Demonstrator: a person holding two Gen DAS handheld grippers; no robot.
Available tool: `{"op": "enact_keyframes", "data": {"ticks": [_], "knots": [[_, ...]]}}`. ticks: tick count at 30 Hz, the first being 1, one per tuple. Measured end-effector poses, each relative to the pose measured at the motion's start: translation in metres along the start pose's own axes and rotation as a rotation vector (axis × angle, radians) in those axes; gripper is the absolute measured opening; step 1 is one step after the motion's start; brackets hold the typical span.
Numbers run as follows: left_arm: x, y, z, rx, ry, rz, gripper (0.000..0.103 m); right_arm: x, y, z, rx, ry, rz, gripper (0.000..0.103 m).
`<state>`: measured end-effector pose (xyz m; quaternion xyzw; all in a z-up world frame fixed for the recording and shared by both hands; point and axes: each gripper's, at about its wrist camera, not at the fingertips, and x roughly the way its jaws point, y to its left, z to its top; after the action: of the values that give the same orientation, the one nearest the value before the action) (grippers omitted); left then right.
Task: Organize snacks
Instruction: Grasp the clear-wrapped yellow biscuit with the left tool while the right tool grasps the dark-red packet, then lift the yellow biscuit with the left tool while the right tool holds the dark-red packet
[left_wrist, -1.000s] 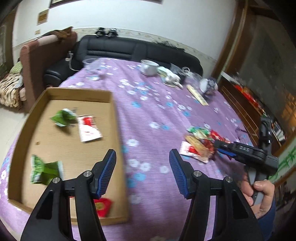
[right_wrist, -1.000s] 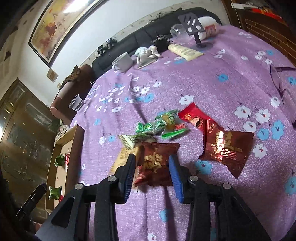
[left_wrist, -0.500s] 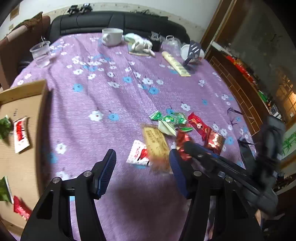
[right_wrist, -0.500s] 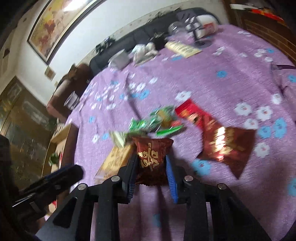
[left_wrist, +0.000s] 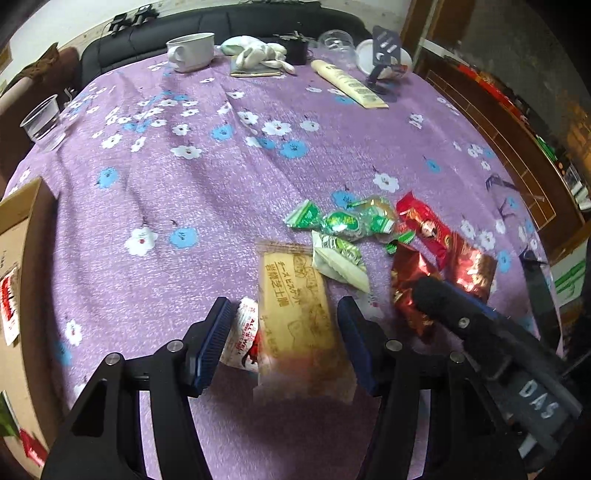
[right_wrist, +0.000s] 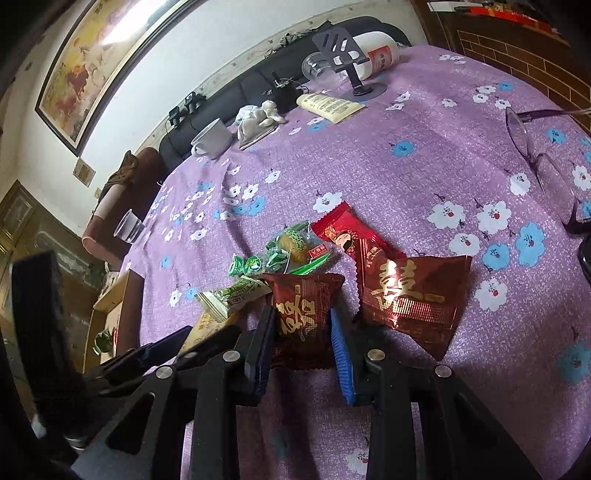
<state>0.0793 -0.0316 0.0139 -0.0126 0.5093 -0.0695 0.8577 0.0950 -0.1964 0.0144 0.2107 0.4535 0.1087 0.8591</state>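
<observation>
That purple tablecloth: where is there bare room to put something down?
The tablecloth lies bare between the plastic cup, the white mug and the snack pile. The far edge is cluttered, and so is the pile, where both pairs of jaws work.

I'm looking past a purple flowered tablecloth (right_wrist: 424, 155) toward a black leather sofa (left_wrist: 236, 22); a framed painting (right_wrist: 99, 62) is hanging on the white wall (right_wrist: 207, 48), glare is bouncing off it, and brick-patterned panelling (right_wrist: 517, 48) is filling my right.

two close downward views, shared snacks (left_wrist: 354, 236)
</observation>
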Motion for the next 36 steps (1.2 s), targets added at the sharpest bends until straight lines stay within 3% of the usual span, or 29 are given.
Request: {"op": "enact_keyframes", "data": {"ticks": [1, 3, 13, 14, 16, 19, 23, 25, 26, 27, 34, 36], "knots": [[-0.002, -0.002, -0.003, 0.019, -0.032, 0.022, 0.04, 0.0, 0.001, 0.0, -0.003, -0.002, -0.002, 0.031], [-0.003, -0.002, -0.007, 0.05, -0.066, 0.046, 0.038, 0.001, 0.003, -0.001, -0.014, -0.004, -0.008, 0.031], [-0.02, 0.031, -0.01, -0.035, -0.184, -0.046, 0.037, -0.002, 0.024, -0.008, -0.112, -0.044, -0.002, 0.031], [-0.021, 0.033, -0.009, -0.042, -0.191, -0.056, 0.034, -0.003, 0.029, -0.009, -0.136, -0.053, -0.006, 0.031], [-0.023, 0.033, -0.008, -0.041, -0.199, -0.057, 0.018, -0.003, 0.033, -0.011, -0.16, -0.056, -0.011, 0.031], [-0.023, 0.032, -0.007, -0.026, -0.187, -0.051, 0.018, 0.001, 0.035, -0.012, -0.163, -0.035, 0.0, 0.031], [-0.019, 0.035, -0.006, -0.035, -0.153, -0.035, 0.021, 0.003, 0.033, -0.012, -0.159, -0.023, -0.003, 0.031], [-0.018, 0.038, -0.006, -0.043, -0.142, -0.019, 0.039, 0.003, 0.033, -0.012, -0.158, -0.023, 0.0, 0.031], [-0.017, 0.039, -0.006, -0.049, -0.131, -0.023, 0.061, 0.003, 0.034, -0.012, -0.158, -0.023, 0.001, 0.031], [-0.017, 0.039, -0.006, -0.051, -0.126, -0.039, 0.069, 0.003, 0.034, -0.012, -0.157, -0.023, 0.003, 0.031], [-0.018, 0.026, -0.008, 0.008, -0.141, -0.028, 0.068, 0.002, 0.031, -0.011, -0.143, -0.02, 0.008, 0.031], [-0.016, 0.024, -0.009, 0.027, -0.14, -0.017, 0.06, 0.001, 0.03, -0.011, -0.136, -0.017, 0.016, 0.031]]}}
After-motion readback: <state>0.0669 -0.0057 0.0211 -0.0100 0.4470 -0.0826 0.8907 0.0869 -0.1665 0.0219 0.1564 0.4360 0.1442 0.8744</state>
